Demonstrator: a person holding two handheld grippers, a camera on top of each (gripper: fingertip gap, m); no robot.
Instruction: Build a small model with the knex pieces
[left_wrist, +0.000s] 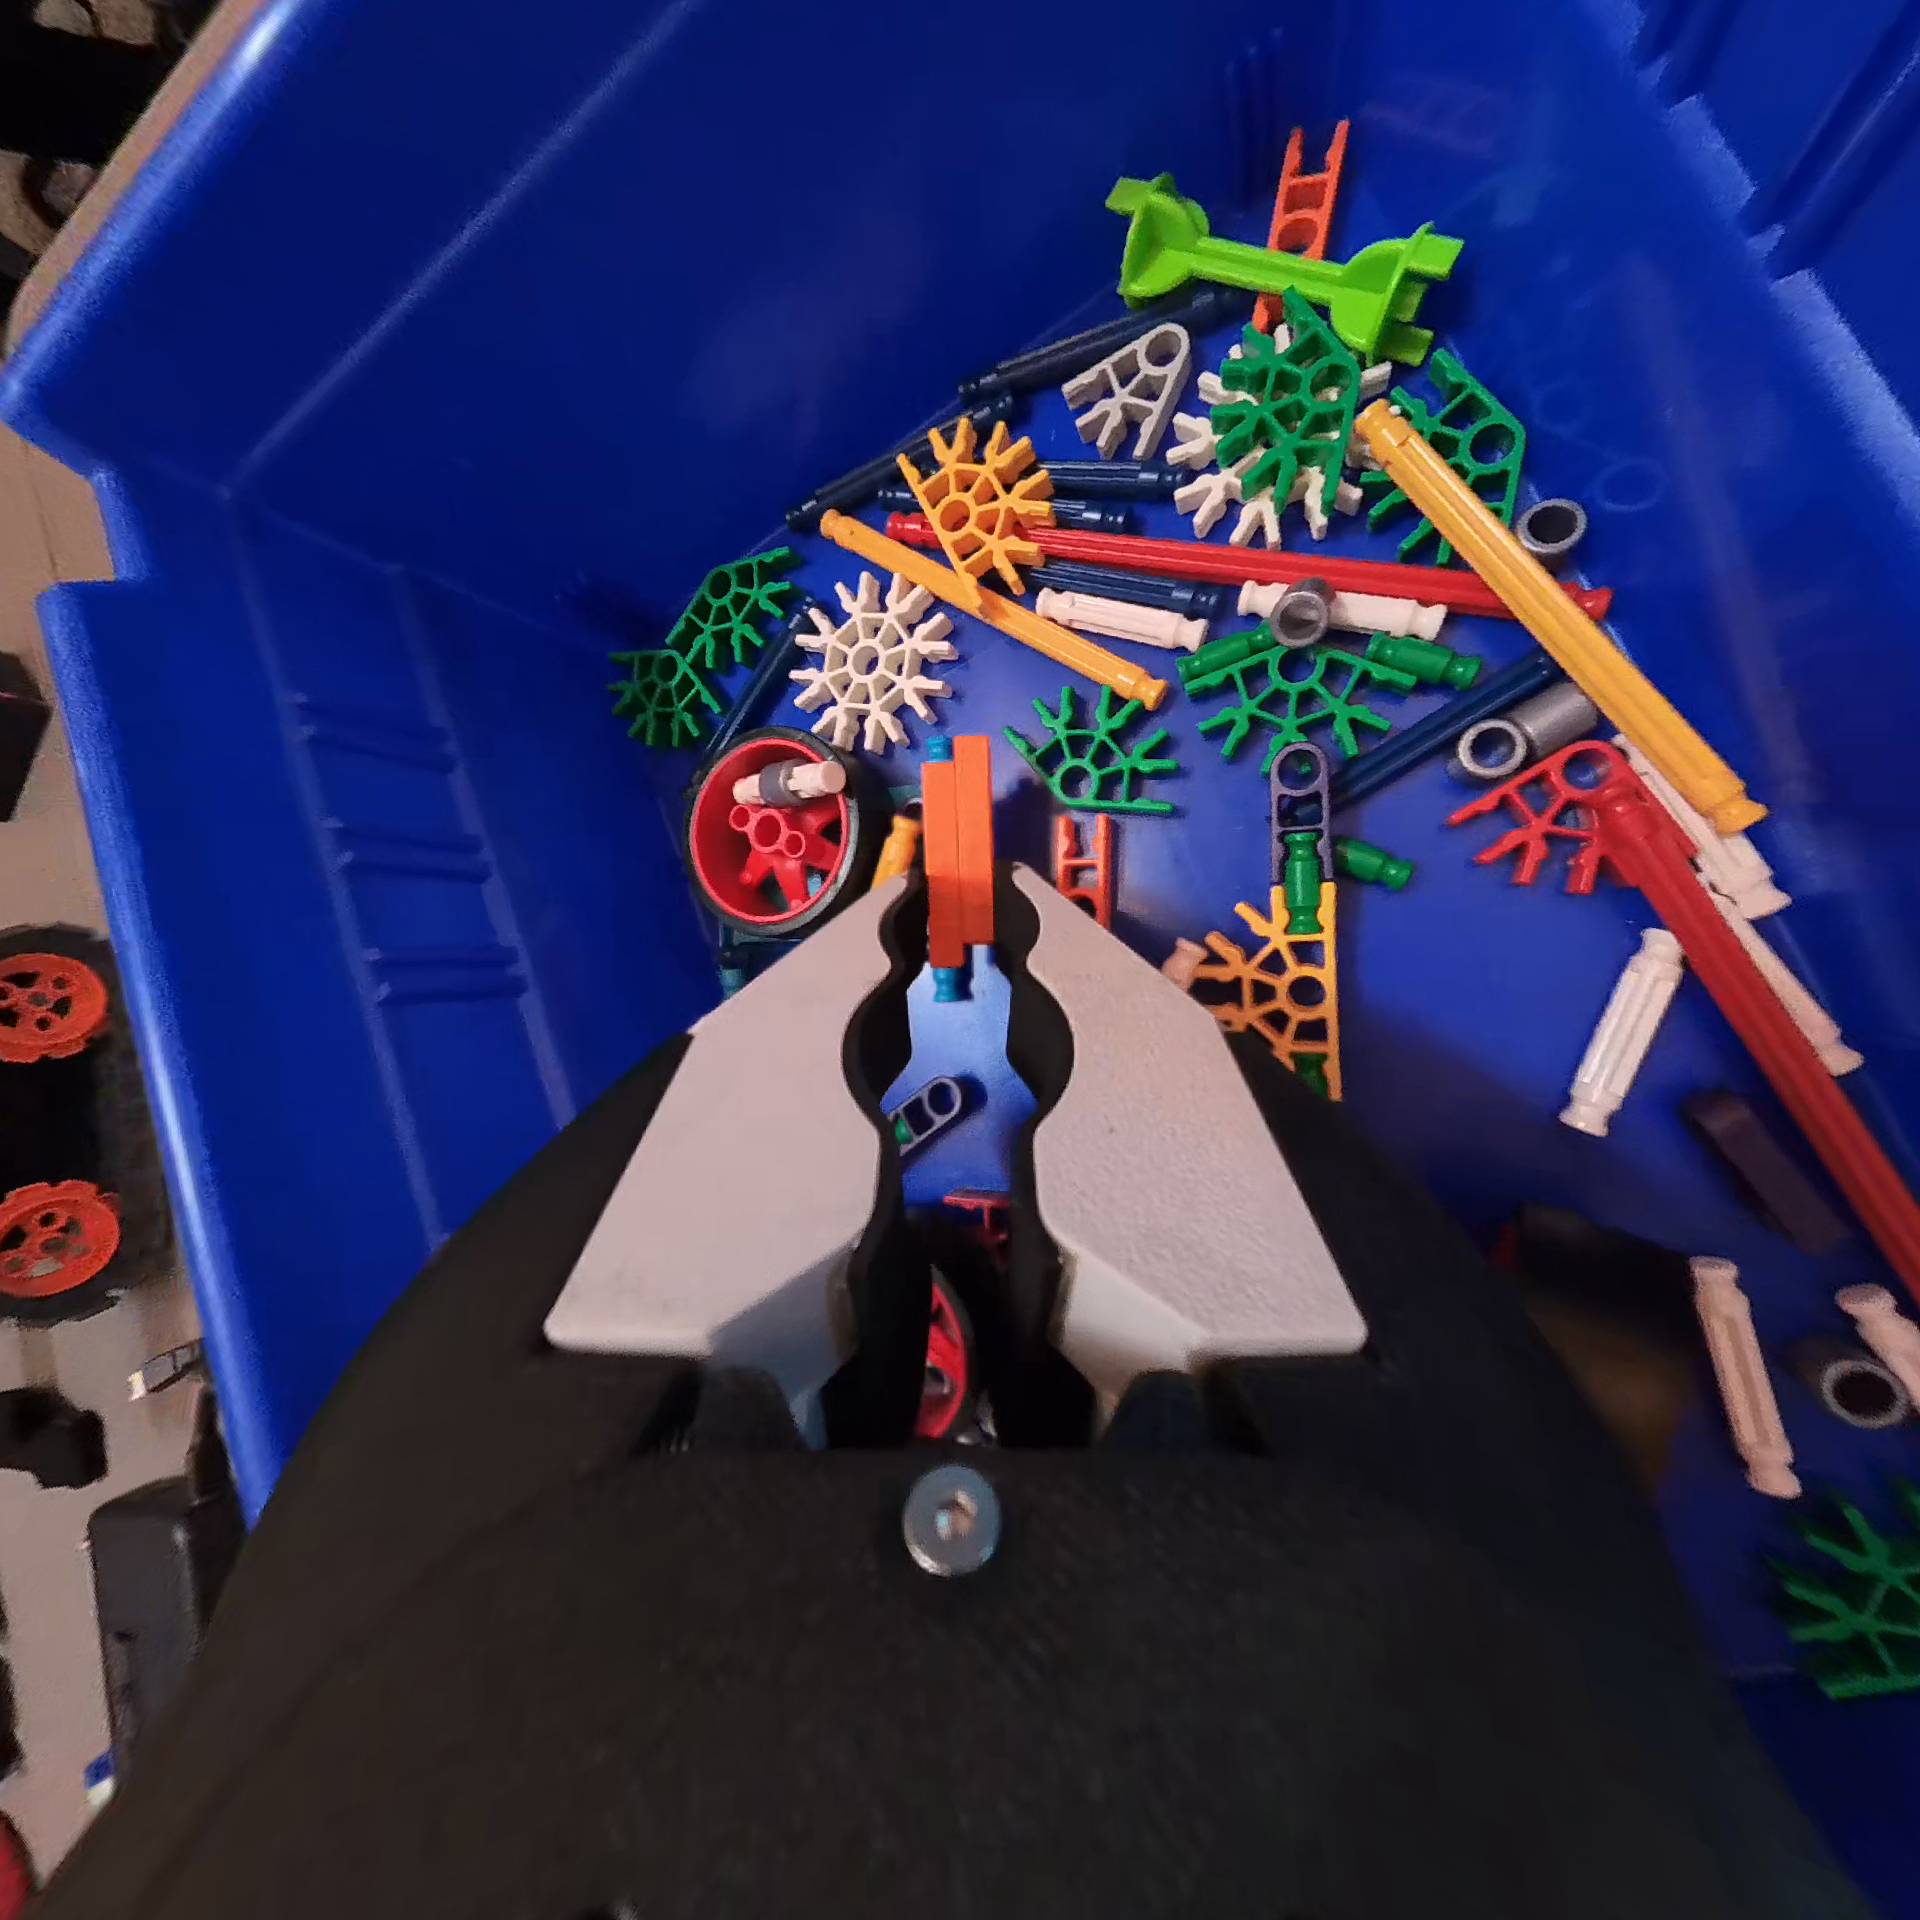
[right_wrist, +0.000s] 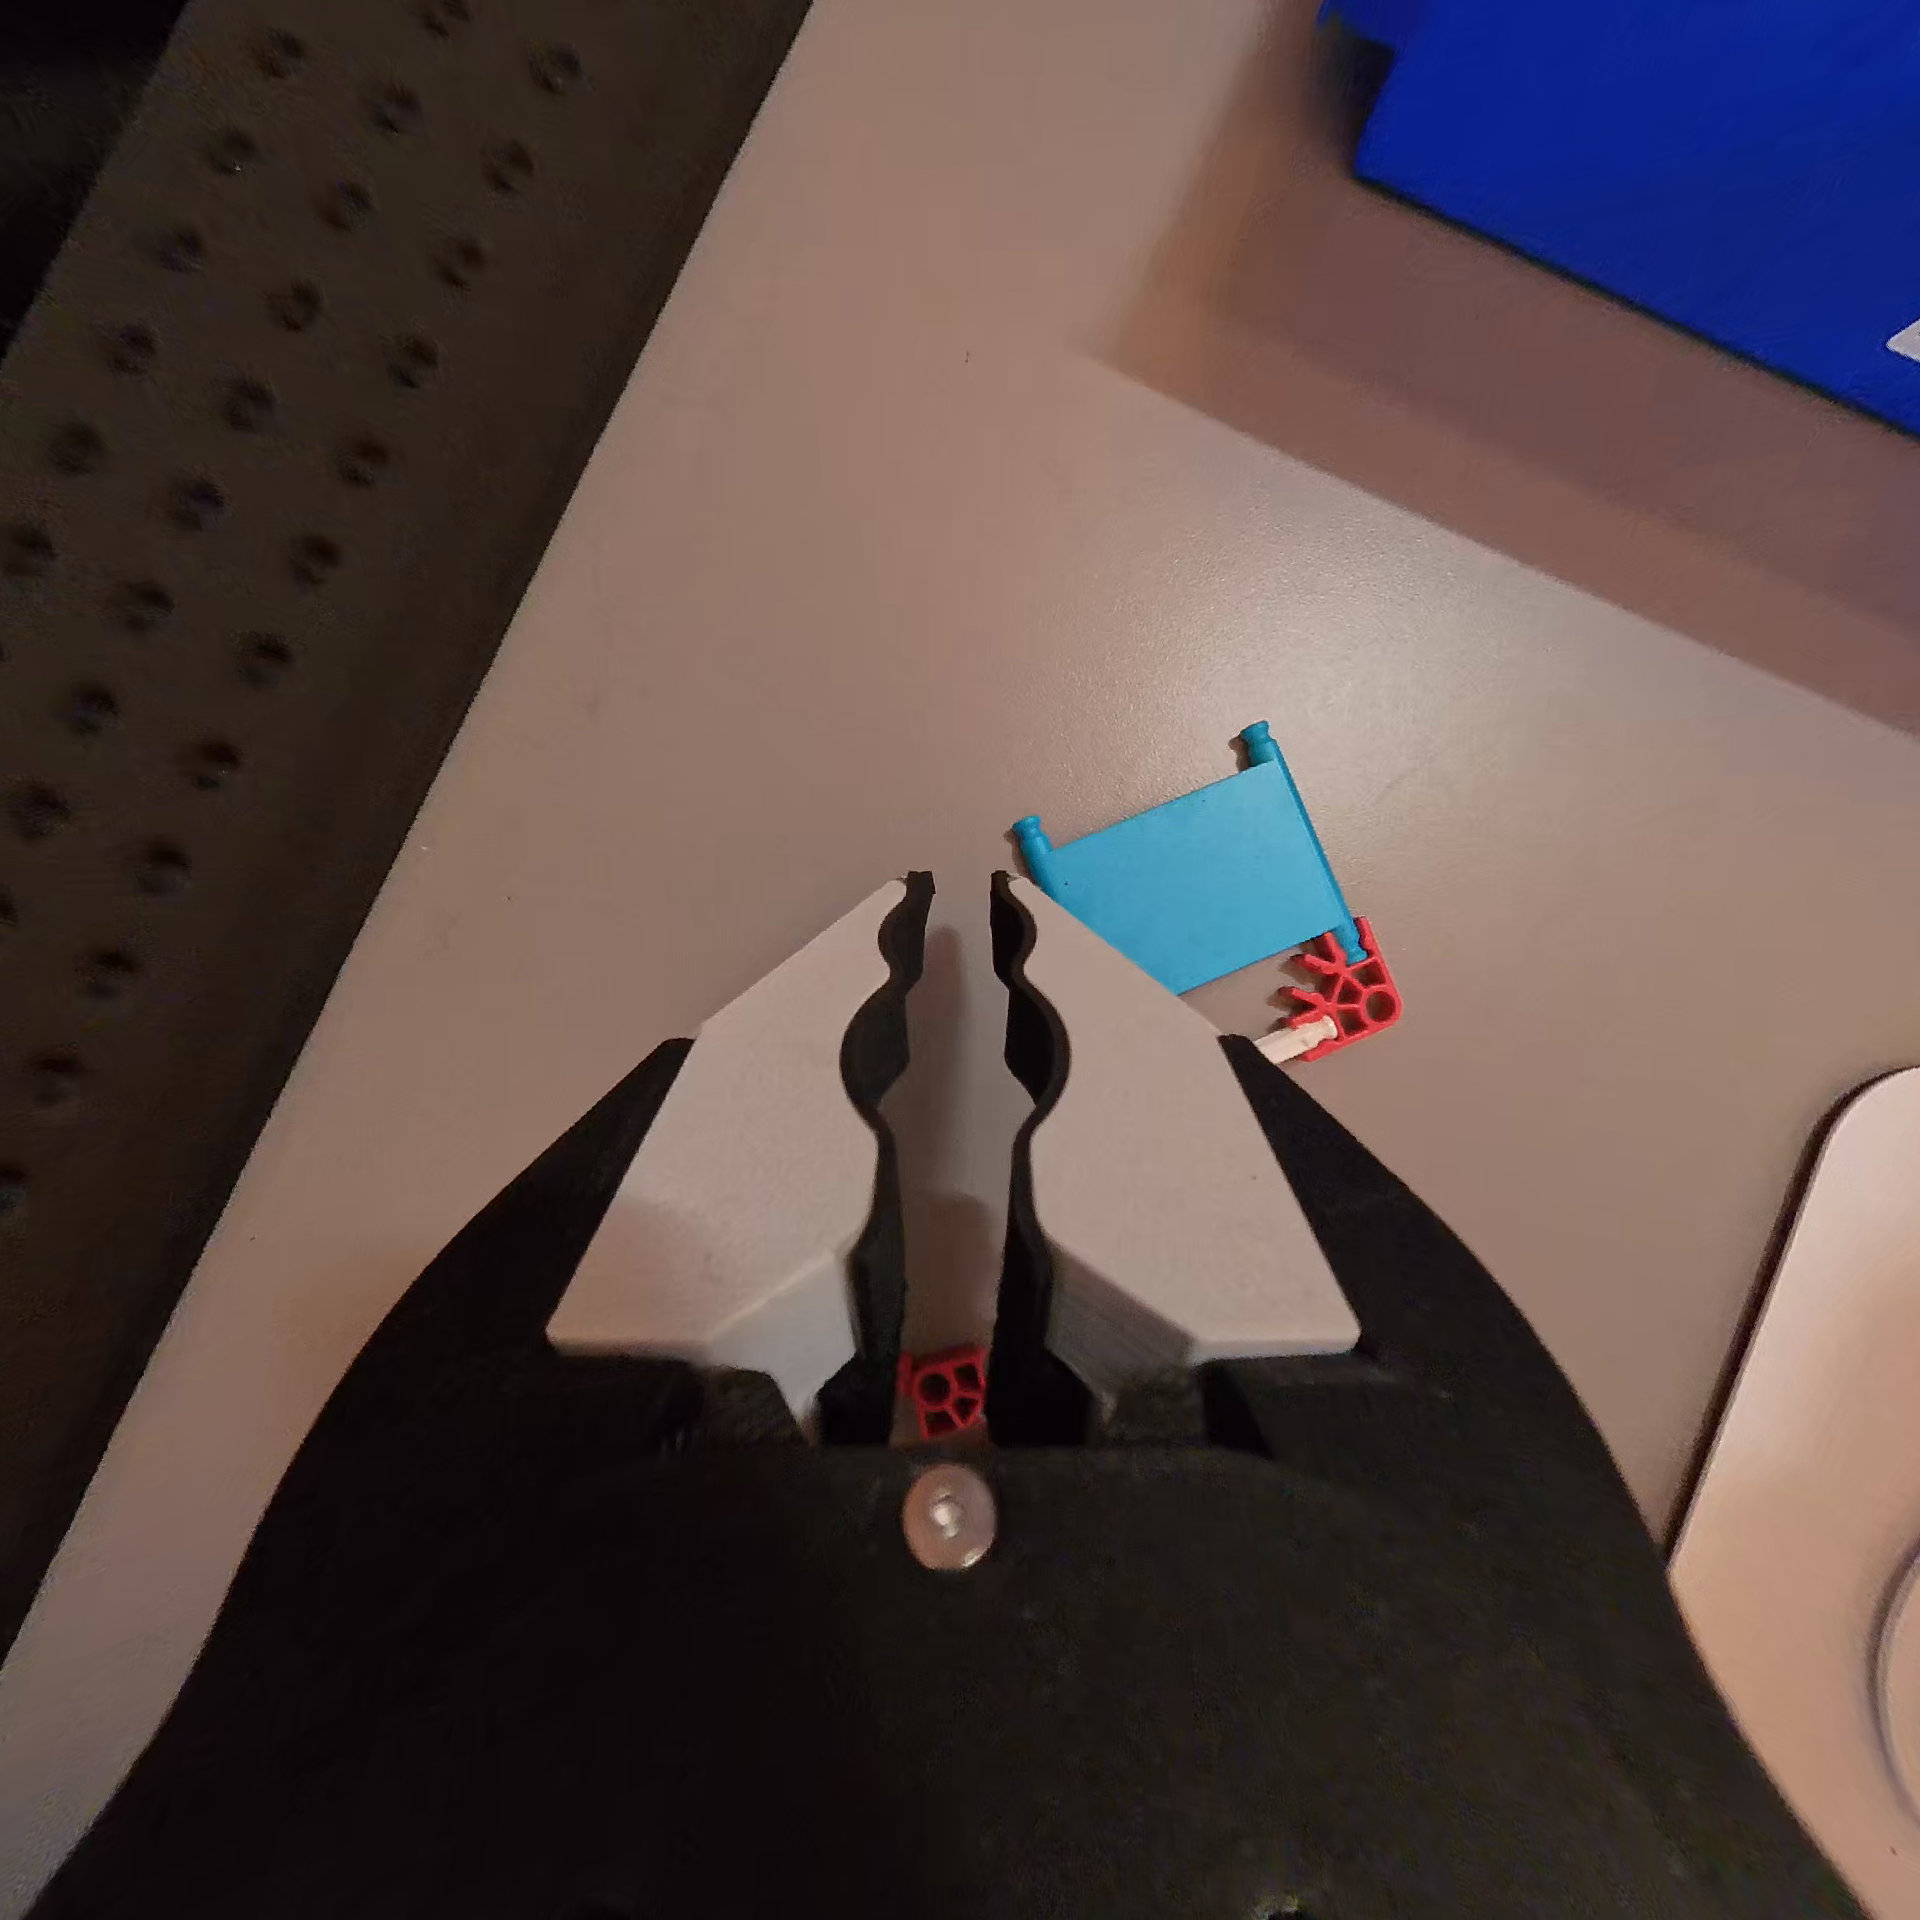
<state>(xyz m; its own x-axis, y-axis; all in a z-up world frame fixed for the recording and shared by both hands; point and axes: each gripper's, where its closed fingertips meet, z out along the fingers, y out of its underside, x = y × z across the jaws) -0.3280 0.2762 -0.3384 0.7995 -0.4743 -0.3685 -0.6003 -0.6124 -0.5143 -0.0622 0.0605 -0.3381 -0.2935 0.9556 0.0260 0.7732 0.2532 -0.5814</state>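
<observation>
The left gripper (left_wrist: 961, 894) reaches down into a blue plastic bin (left_wrist: 416, 520), its 2 fingertips pinching an orange panel piece (left_wrist: 961, 852) by its flat faces, so the piece stands on edge between them with thin blue pegs showing at both ends. Gripped that way, it sits clear of the loose heap of construction-toy parts beyond the tips. Just left of the tips lies a red wheel hub (left_wrist: 771, 836) in a black tyre; ahead and to the left is a white snowflake connector (left_wrist: 871, 662); to the right is a yellow connector (left_wrist: 1283, 982), with a red rod (left_wrist: 1299, 566) farther ahead.

The right gripper (right_wrist: 961, 883) hovers over a beige tabletop (right_wrist: 831, 520), jaws slightly apart and holding nothing. Just right of its tips lies a flat blue panel (right_wrist: 1184, 894), joined at its near corner to a red corner connector (right_wrist: 1351, 992). A second red connector (right_wrist: 945, 1392) shows in the gap near the finger bases.
</observation>
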